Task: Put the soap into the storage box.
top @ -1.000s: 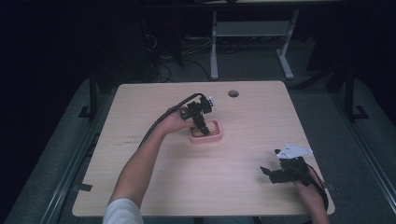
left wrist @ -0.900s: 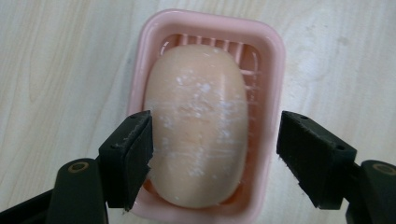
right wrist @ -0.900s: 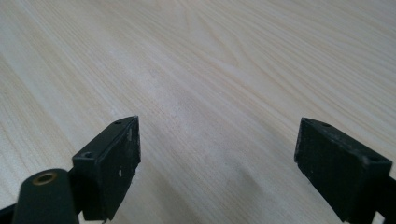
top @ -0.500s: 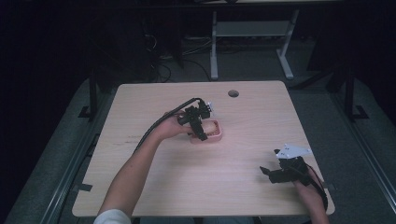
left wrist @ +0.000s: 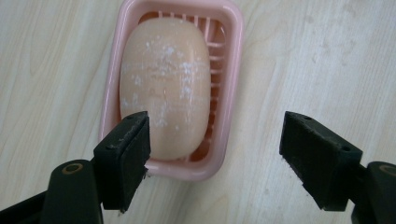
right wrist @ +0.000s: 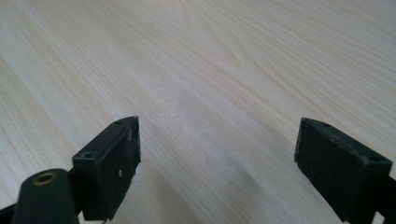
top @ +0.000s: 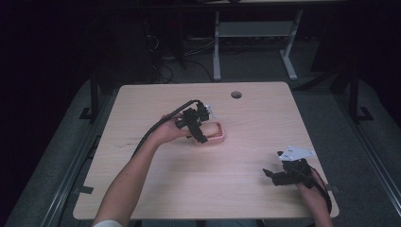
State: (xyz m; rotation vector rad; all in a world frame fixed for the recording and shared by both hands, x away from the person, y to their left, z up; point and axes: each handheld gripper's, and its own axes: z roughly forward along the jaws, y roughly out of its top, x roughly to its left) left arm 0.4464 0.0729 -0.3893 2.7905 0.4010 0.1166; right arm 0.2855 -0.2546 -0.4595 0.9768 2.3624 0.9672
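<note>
Soap [left wrist: 163, 88] in pink dish [left wrist: 231, 70] under spread left tongs [left wrist: 215, 154] (right tongs [right wrist: 217, 163] likewise agape, well apart).

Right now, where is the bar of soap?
The bar of soap lies in the pink soap dish near the table's middle, just ahead of the open left gripper.

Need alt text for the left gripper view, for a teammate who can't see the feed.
A peach soap bar lies in a pink slotted soap dish on a pale wooden table. The left tongs hang open above the dish's near end, gripping nothing.
</note>
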